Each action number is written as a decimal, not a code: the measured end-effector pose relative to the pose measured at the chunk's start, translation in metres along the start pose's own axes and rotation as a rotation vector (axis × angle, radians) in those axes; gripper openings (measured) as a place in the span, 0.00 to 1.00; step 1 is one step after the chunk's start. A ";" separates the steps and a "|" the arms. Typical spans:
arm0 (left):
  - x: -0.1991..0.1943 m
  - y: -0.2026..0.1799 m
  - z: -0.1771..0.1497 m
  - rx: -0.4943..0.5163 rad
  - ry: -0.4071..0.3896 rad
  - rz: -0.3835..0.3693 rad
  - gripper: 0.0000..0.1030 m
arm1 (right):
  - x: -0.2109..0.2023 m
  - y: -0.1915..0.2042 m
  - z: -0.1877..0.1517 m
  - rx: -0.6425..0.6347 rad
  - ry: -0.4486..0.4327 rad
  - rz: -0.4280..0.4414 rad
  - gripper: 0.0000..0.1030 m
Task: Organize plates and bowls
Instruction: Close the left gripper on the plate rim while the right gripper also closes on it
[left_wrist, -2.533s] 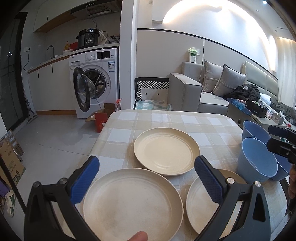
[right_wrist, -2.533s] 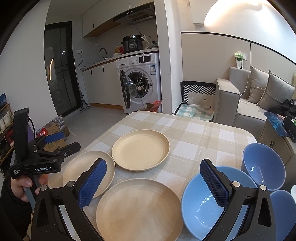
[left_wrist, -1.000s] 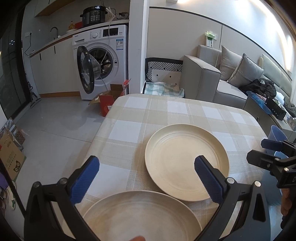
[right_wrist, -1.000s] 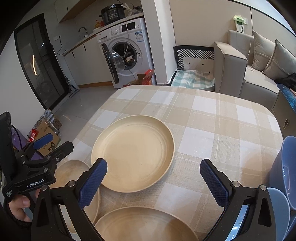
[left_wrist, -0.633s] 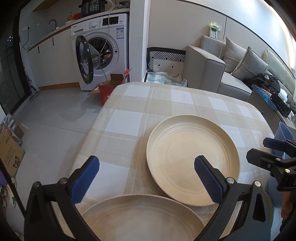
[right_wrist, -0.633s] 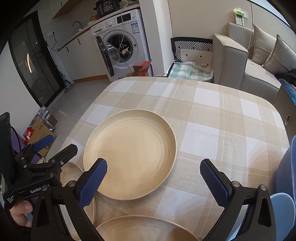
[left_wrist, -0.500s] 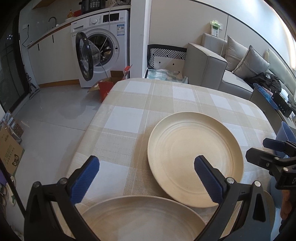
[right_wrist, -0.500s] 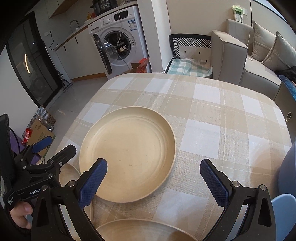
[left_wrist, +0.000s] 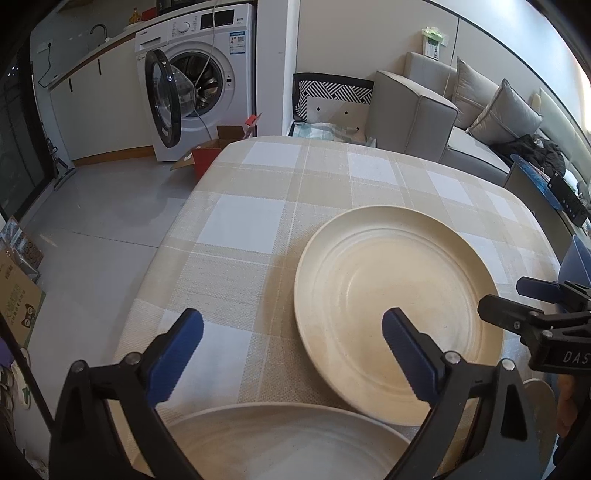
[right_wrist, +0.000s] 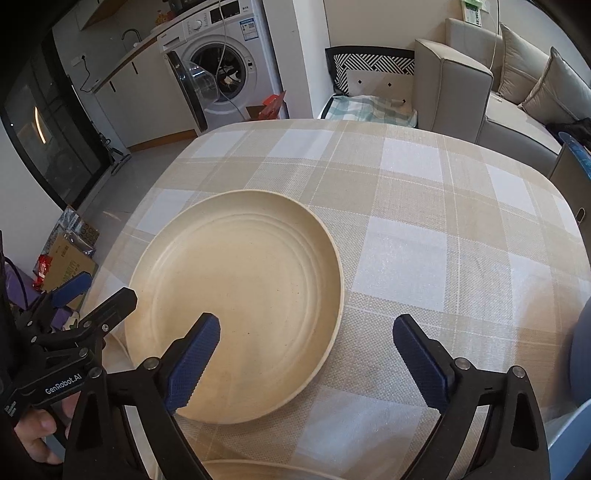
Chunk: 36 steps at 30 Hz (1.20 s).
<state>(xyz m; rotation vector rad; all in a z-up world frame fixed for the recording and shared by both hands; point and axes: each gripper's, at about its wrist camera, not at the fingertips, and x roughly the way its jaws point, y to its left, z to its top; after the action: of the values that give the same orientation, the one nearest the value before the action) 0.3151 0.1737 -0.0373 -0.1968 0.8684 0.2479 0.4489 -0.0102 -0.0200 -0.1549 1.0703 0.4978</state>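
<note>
Both tools have dropped toward the table since the earlier frames, so the far cream plate now fills much more of each view and the blue bowls have slid almost out of sight. At this moment the left tool (left_wrist: 291, 332) has its jaws wide but closing, with the plate's left rim between its blue pads and neither pad touching it. The right tool (right_wrist: 306, 339) is in the same state: jaws wide and closing, straddling the right rim of the same far plate (right_wrist: 236, 295), not yet pressing on it.

That plate lies flat on the checked table (right_wrist: 443, 206), close to its left edge. Nearer the person sits a second cream plate (left_wrist: 288, 439), and in the left view its rim lies just beside, perhaps under, the far plate's near edge. A sliver of a third plate (left_wrist: 539, 402) shows low on the right, and a blue bowl (left_wrist: 578, 258) peeks in at the right border.

The likely trouble is that the plate's rim is low and thin. If the pads close too high they may skate off the lip and shove the plate sideways, possibly toward the table edge. Should both tools bite at uneven heights, the plate could tilt and knock the near plate. A pad could also catch the cloth and drag it.
</note>
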 end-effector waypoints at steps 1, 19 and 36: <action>0.001 -0.001 0.000 0.006 0.004 0.002 0.91 | 0.002 0.000 0.000 -0.003 0.007 -0.002 0.89; 0.020 -0.004 -0.001 0.005 0.059 -0.040 0.51 | 0.021 0.001 0.000 -0.016 0.062 -0.016 0.61; 0.023 -0.007 -0.002 0.012 0.067 -0.055 0.25 | 0.024 -0.002 -0.003 0.007 0.060 -0.011 0.41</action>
<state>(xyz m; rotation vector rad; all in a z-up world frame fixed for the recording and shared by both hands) 0.3297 0.1696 -0.0562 -0.2185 0.9298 0.1861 0.4567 -0.0054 -0.0426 -0.1702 1.1289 0.4815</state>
